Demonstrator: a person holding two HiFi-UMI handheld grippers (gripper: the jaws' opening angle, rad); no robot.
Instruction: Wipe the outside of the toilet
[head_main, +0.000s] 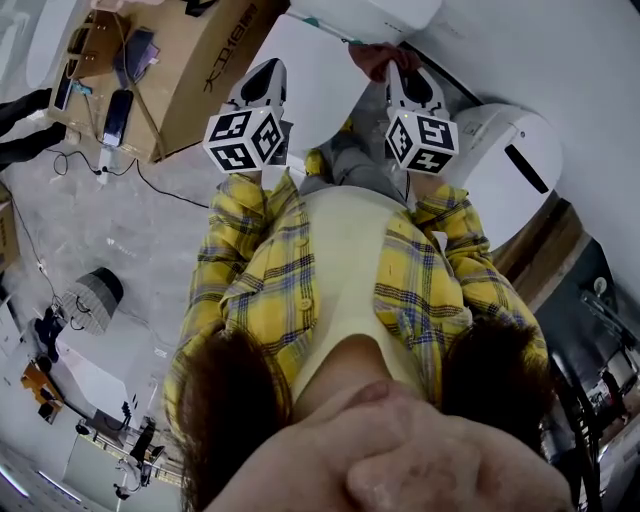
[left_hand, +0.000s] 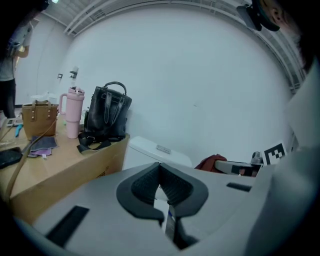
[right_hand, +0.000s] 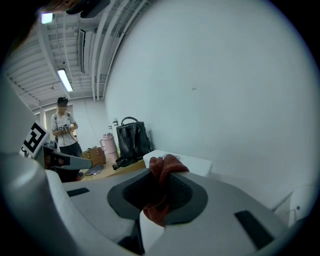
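Left gripper (left_hand: 160, 167): the fingers were pressed together pad to pad with nothing held between them, and they pointed toward the toilet.
Right gripper (right_hand: 162, 176): the fingers were clamped on a red cloth (right_hand: 167, 164). One bunch of it stood up past the tips and the rest hung down between the pads.
Toilet tank (left_hand: 157, 149): white. It sat at 12 o'clock just past the tips in both gripper views and ran along the top edge at 12 o'clock in the head view.
Toilet lid (head_main: 510, 165): white and closed, at 2 o'clock in the head view, just beside the Right gripper.
Cloth and toilet: in the head view the cloth lay near the tank's lower edge. Whether it touched could not be told.
Grippers together: they were side by side but apart, in front of the chest of the person holding them, with the left at 11 o'clock and the right at 1 o'clock.
Shirt (head_main: 270, 290): yellow plaid over a pale top.
Cardboard worktop (left_hand: 55, 172): at 9 o'clock from the tank and just beside it.
On the worktop: a black bag (left_hand: 107, 112) was nearest the tank. A pink tumbler (left_hand: 73, 112) came next, then a brown handbag (left_hand: 39, 120) farther toward 9 o'clock.
Bystander (right_hand: 64, 131): stood at 9 o'clock in the right gripper view, wearing a dark cap and a light top.
Wall (left_hand: 200, 75): plain white, behind the tank.
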